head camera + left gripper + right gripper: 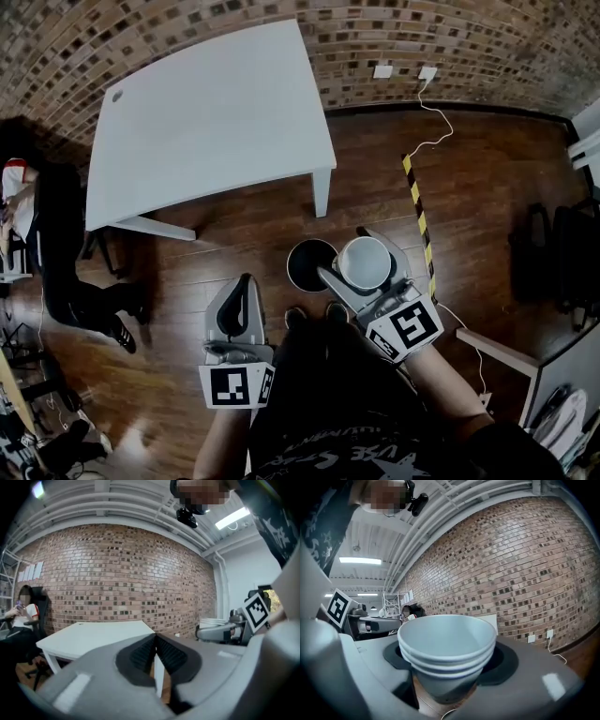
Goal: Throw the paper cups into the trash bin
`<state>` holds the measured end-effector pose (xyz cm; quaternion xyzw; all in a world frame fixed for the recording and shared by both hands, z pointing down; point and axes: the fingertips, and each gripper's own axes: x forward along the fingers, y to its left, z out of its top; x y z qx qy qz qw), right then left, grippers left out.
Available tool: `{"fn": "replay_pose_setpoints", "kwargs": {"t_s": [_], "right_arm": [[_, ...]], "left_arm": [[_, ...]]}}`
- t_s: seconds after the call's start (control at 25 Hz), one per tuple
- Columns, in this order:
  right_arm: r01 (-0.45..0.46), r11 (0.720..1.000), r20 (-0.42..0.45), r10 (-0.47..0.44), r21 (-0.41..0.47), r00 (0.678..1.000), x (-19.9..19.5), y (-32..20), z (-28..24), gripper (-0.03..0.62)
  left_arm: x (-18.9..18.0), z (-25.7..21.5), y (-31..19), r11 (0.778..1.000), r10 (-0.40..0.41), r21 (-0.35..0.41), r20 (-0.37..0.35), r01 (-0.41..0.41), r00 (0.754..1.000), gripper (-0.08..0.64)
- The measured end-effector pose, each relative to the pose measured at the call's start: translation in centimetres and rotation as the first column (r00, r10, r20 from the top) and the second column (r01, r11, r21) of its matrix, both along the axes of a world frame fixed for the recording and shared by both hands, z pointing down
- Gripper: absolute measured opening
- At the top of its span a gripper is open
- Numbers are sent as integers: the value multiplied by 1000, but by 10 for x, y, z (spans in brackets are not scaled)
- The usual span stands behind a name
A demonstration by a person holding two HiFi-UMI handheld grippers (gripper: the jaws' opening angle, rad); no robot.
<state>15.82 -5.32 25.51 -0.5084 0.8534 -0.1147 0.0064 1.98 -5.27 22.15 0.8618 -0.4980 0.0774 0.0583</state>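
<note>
Clamping stacked paper cups (447,644) upright, right claw (347,255); trash bin (307,267) just beside.

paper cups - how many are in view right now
3, going by the stacked rims: all nested in one stack of paper cups, gripped in the right hand-held gripper, beside the trash bin in the head view. More could be hidden inside the stack.
</note>
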Motion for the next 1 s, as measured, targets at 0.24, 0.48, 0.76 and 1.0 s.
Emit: {"fn": "replay_pose_setpoints", "kwargs": {"t_s": [0.24, 0.48, 0.76, 1.0], "right_arm": [[-12, 1000, -6, 12, 7, 1000, -12, -29, 13, 357], [-5, 996, -30, 3, -89, 1000, -28, -40, 71, 357], [16, 985, -65, -27, -171, 998, -48, -53, 165, 357], [29, 971, -84, -50, -236, 995, -53, -60, 235, 357]], "left_arm": [[8, 45, -40, 997, 50, -50, -17, -50, 999, 5], [6, 104, -58, 987, 80, -138, -23, -82, 997, 5], [9, 207, -60, 955, 129, -268, -16, -129, 992, 5], [18, 269, -60, 929, 209, -316, 19, -193, 978, 5]]}}
